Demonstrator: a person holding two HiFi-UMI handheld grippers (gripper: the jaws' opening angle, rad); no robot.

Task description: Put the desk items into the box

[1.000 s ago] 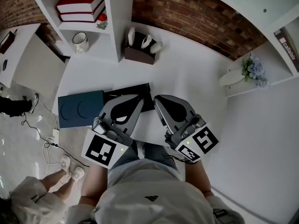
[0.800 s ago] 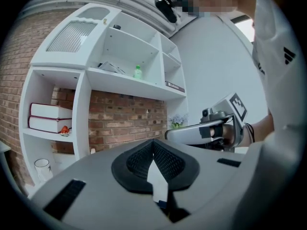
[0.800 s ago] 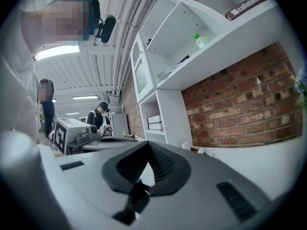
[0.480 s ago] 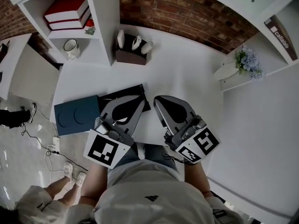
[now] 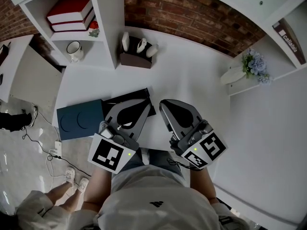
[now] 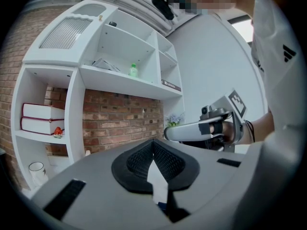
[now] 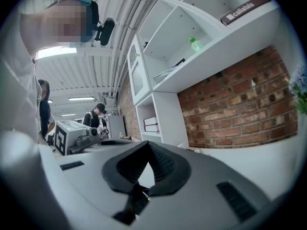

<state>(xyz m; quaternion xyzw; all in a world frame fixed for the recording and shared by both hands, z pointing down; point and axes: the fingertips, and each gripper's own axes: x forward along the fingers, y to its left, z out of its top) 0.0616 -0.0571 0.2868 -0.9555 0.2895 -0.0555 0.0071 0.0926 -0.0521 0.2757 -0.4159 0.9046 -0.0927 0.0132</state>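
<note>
Centrally, a brown holder (image 5: 135, 59) on the tabletop (image 5: 192, 85) holds three white items; left gripper (image 5: 144, 102) and right gripper (image 5: 163, 104) fingers are together, empty.

We hold our left tongs (image 5: 142, 103) and right tongs (image 5: 164, 105) side by side, low before us, both closed and empty.

hid: black item (image 5: 133, 94) part under left tool (image 5: 142, 103) | tiny: holder (image 5: 135, 60) contents; no ID | cut: book (image 5: 289, 37)
</note>
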